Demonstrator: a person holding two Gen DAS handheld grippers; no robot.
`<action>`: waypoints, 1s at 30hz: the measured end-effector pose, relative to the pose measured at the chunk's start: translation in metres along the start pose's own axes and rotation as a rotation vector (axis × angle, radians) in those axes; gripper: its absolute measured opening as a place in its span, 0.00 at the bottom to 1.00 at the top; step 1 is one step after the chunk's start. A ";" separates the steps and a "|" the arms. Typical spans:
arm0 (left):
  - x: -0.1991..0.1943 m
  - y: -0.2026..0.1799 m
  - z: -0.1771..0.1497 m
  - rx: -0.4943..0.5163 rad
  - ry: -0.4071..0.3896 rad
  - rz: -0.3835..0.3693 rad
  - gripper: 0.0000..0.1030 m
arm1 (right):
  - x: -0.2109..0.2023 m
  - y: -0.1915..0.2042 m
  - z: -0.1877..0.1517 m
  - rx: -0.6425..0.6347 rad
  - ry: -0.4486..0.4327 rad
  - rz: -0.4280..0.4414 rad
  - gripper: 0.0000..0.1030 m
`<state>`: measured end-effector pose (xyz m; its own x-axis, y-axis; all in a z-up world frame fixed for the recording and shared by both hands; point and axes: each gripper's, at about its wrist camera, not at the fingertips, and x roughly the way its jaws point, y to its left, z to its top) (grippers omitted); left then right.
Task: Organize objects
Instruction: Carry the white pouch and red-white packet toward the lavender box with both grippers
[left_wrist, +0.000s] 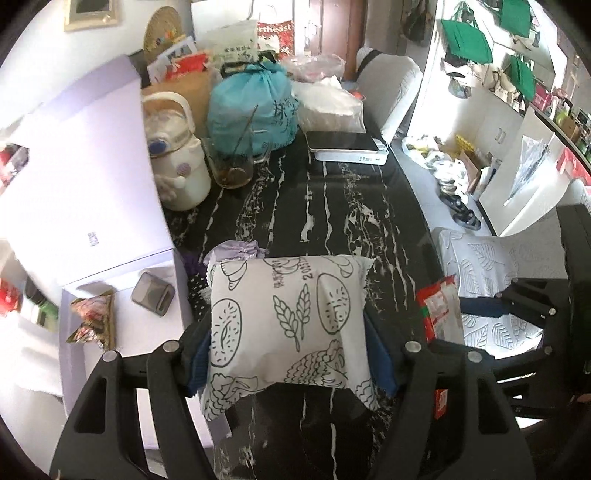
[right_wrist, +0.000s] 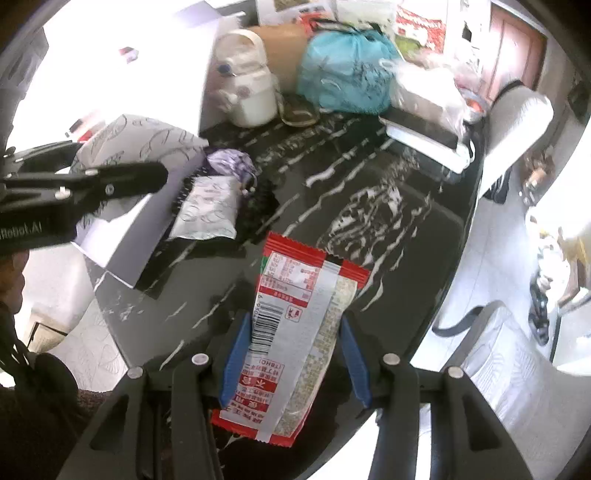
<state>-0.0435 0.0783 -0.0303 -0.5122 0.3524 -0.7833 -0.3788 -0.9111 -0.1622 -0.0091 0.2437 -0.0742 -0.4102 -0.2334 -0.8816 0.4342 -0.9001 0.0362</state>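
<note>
In the left wrist view my left gripper (left_wrist: 290, 354) is shut on a white packet (left_wrist: 288, 325) printed with black bread and wheat drawings, its blue pads pressing both sides above the black marble table (left_wrist: 332, 206). In the right wrist view my right gripper (right_wrist: 294, 325) is shut on a long red and silver snack packet (right_wrist: 295, 325), barcode side up, held over the table. That red packet (left_wrist: 439, 310) also shows at the right of the left wrist view. An open lavender box (left_wrist: 122, 332) lies to the left.
A purple wrapped item (right_wrist: 231, 164), another white packet (right_wrist: 208, 212) and a dark dotted cloth (right_wrist: 258, 206) lie beside the box. Behind them stand a white kettle (left_wrist: 177, 155), a glass cup (left_wrist: 232, 166), a teal bag (left_wrist: 255, 107) and a flat scale (left_wrist: 347, 146). A chair (left_wrist: 480, 266) is at the right.
</note>
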 end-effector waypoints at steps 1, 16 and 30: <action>-0.007 -0.001 -0.003 -0.012 -0.006 0.007 0.66 | -0.003 0.002 0.001 -0.013 -0.007 0.003 0.48; -0.082 0.008 -0.061 -0.135 -0.069 0.128 0.66 | -0.038 0.053 -0.004 -0.206 -0.078 0.097 0.48; -0.094 0.073 -0.085 -0.224 -0.051 0.158 0.66 | -0.025 0.110 0.031 -0.299 -0.076 0.146 0.48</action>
<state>0.0423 -0.0398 -0.0202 -0.5917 0.2078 -0.7789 -0.1144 -0.9781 -0.1740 0.0238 0.1394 -0.0339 -0.3802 -0.3885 -0.8393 0.7037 -0.7104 0.0101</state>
